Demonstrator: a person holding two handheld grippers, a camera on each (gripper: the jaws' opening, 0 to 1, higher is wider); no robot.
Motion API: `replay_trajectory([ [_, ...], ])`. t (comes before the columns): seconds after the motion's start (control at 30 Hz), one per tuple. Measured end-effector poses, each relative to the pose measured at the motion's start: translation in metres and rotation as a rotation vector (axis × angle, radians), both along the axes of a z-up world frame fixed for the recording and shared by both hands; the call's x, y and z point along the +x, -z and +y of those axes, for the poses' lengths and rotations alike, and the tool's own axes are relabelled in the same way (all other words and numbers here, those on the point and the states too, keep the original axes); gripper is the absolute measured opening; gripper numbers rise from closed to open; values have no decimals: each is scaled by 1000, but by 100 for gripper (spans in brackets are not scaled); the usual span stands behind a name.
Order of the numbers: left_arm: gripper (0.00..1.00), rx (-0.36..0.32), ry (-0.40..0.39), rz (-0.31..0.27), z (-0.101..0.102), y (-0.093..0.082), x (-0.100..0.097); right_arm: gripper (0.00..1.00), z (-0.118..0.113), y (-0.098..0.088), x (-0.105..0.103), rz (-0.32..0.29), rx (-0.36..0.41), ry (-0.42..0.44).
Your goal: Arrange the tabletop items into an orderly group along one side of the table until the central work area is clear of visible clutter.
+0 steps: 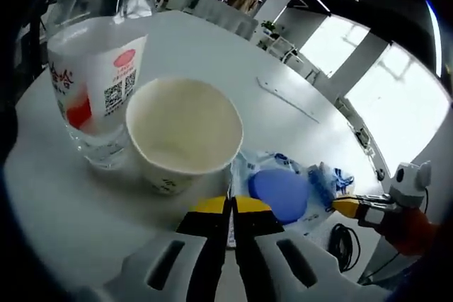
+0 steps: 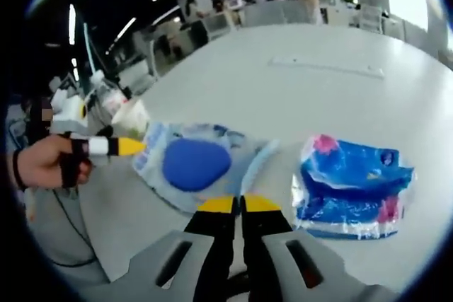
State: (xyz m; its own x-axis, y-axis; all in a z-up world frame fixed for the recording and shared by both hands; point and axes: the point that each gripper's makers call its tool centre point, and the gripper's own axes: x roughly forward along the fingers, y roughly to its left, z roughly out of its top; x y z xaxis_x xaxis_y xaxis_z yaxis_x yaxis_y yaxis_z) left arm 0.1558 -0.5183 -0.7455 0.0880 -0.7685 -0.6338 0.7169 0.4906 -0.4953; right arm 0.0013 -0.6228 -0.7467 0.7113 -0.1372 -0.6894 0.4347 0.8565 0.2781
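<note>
The left claw (image 1: 231, 206) is closed with nothing between its jaws, just beside the paper cup (image 1: 184, 134) — light, empty and easy to crush, so I would take it by the rim wall. Touching the cup stands a clear water bottle (image 1: 92, 83) (heavier, slippery). The right claw (image 2: 238, 204) is also closed and empty, at the edge of a soft plastic pouch with a blue round pad (image 2: 196, 163); a crinkly blue packet (image 2: 354, 187) lies near on the table (image 2: 297, 97) — both limp, best pinched at a corner.
</note>
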Motion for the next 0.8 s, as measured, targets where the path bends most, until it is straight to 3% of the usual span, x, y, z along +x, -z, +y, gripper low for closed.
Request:
replay_trajectory([
  [0.33, 15, -4, -15, 24, 16, 2, -1, 8, 5, 5, -13, 9, 22, 16],
  [0.6, 10, 1, 11, 31, 28, 6, -11, 9, 6, 4, -19, 4, 25, 21],
  [0.8, 7, 14, 16, 42, 30, 9, -17, 2, 11, 6, -16, -8, 49, 27],
])
